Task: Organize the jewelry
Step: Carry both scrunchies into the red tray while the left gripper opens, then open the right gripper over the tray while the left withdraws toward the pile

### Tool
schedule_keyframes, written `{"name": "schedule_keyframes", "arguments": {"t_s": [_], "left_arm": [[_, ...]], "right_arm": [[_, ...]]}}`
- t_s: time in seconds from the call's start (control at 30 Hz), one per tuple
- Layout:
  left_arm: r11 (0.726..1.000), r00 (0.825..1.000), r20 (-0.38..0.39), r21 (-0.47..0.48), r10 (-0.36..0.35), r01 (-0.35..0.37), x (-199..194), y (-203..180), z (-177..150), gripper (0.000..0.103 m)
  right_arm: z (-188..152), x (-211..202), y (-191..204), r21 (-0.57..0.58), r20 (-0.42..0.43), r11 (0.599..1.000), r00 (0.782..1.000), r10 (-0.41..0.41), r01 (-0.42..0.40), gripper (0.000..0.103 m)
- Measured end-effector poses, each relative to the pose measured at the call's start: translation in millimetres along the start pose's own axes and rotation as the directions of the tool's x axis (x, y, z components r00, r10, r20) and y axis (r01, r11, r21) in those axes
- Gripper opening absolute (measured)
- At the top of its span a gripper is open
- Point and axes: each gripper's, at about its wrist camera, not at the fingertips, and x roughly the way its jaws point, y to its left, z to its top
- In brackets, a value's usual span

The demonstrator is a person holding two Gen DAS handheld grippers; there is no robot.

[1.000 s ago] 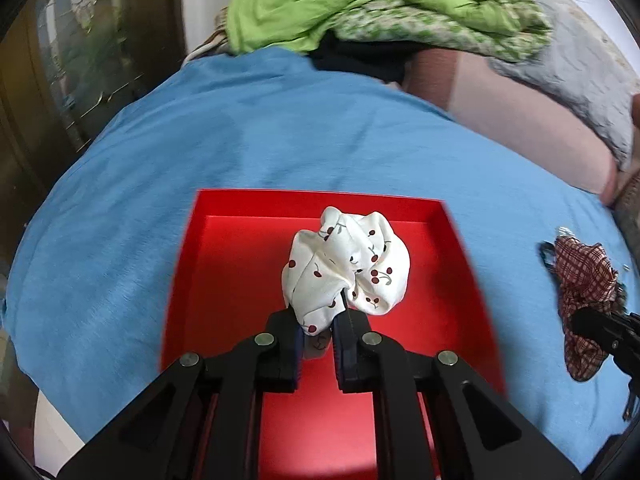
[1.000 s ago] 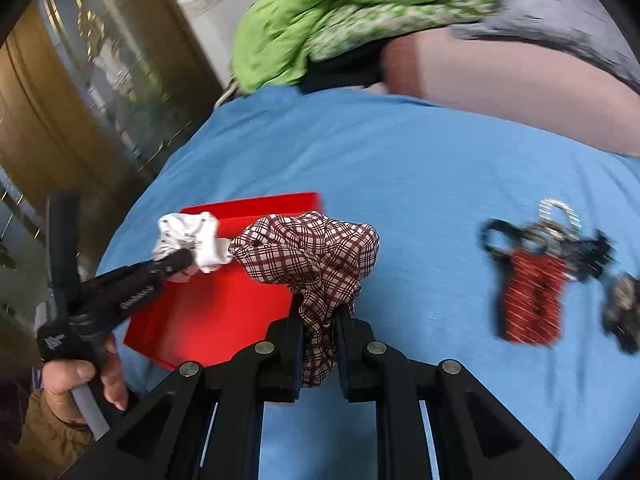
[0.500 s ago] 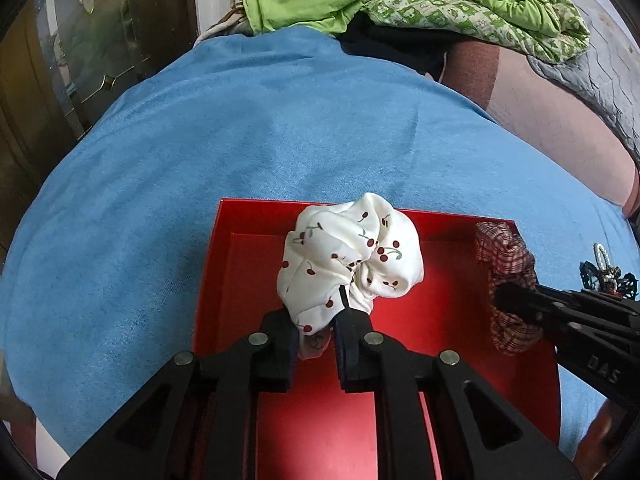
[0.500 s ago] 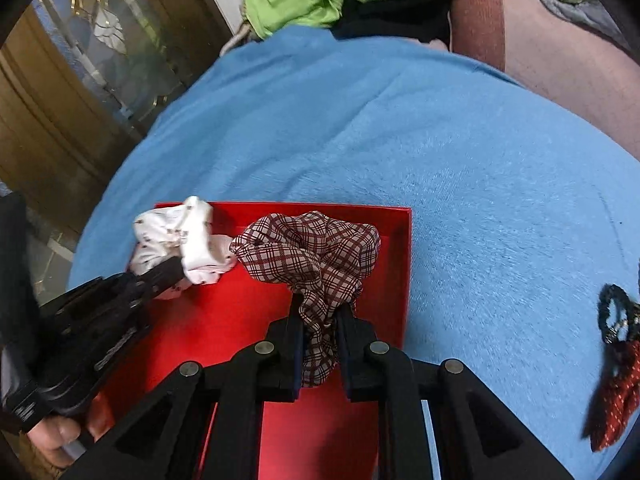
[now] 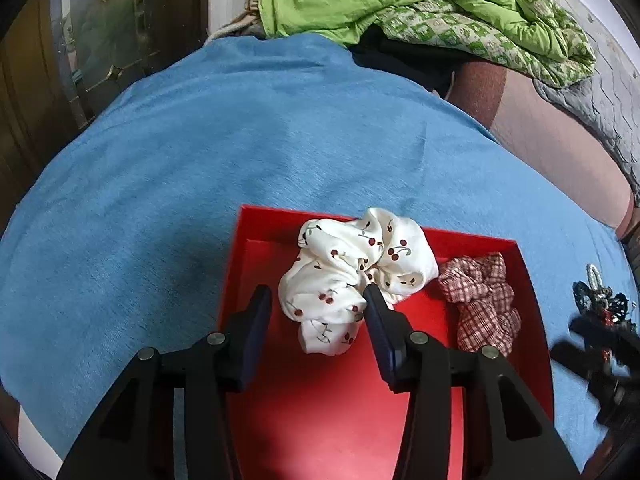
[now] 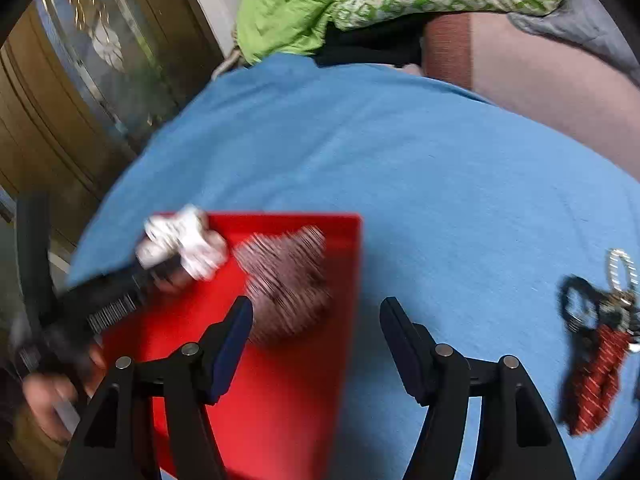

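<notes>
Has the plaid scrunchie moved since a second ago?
Yes. The plaid scrunchie now lies in the red tray beside the cherry scrunchie; earlier it hung pinched over the blue cloth. The right gripper has just been opening, nothing between its pads.

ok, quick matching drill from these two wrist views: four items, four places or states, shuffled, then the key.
Items:
1. cherry scrunchie
2. plaid scrunchie
3. red tray
4. red striped hair tie

Places or states:
A. on the blue cloth, holding both scrunchies
B. on the cloth, outside the tray
C. in the tray, right side
D. in the tray, between open fingers

Pairs: 1-D, 2-C, 3-A, 4-B
</notes>
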Motion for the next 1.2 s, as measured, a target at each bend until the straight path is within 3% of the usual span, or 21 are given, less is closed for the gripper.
{"name": "schedule_keyframes", "arguments": {"t_s": [0.07, 0.2, 0.43, 0.77, 0.97, 1.0, 1.1, 1.13, 1.2], "left_arm": [[1.0, 1.0, 0.004, 0.001, 0.004, -0.004, -1, 0, 0, 0.046], [1.0, 1.0, 0.014, 0.021, -0.012, 0.011, -10, -5, -2, 0.046], [0.999, 0.999, 0.027, 0.042, -0.028, 0.027, -35, -15, -8, 0.046], [0.999, 0.998, 0.06, 0.044, 0.004, -0.006, -74, -17, -23, 0.052], [0.999, 0.998, 0.061, 0.033, -0.022, 0.02, -96, -36, -29, 0.052], [0.999, 0.997, 0.062, 0.038, -0.038, 0.036, -101, -43, -30, 0.052], [0.994, 0.994, 0.073, 0.081, -0.077, 0.071, -117, -74, -37, 0.053], [0.992, 0.993, 0.074, 0.098, -0.088, 0.08, -121, -84, -40, 0.054], [0.984, 0.99, 0.068, 0.138, -0.125, 0.115, -126, -112, -45, 0.059]], "right_arm": [[-13, -1, 0, -0.009, -0.021, 1.0, 1.0, -0.02, 0.02, 0.07], [-36, 1, 2, -0.023, -0.073, 0.999, 0.997, -0.029, 0.028, 0.036], [-58, -5, 3, -0.011, -0.109, 1.0, 0.994, -0.009, 0.008, 0.009], [-97, -32, 13, -0.003, -0.128, 1.0, 0.992, 0.016, -0.016, 0.013], [-121, -50, 16, -0.001, -0.122, 0.998, 0.991, 0.062, -0.063, 0.02], [-123, -55, 13, 0.007, -0.109, 0.998, 0.992, 0.067, -0.066, 0.027], [-127, -80, -2, 0.035, -0.041, 0.997, 0.996, 0.075, -0.074, 0.061], [-130, -90, -11, 0.039, -0.017, 0.997, 0.998, 0.066, -0.066, 0.066], [-131, -103, -25, 0.051, 0.013, 0.998, 0.999, 0.035, -0.036, 0.067]]}}
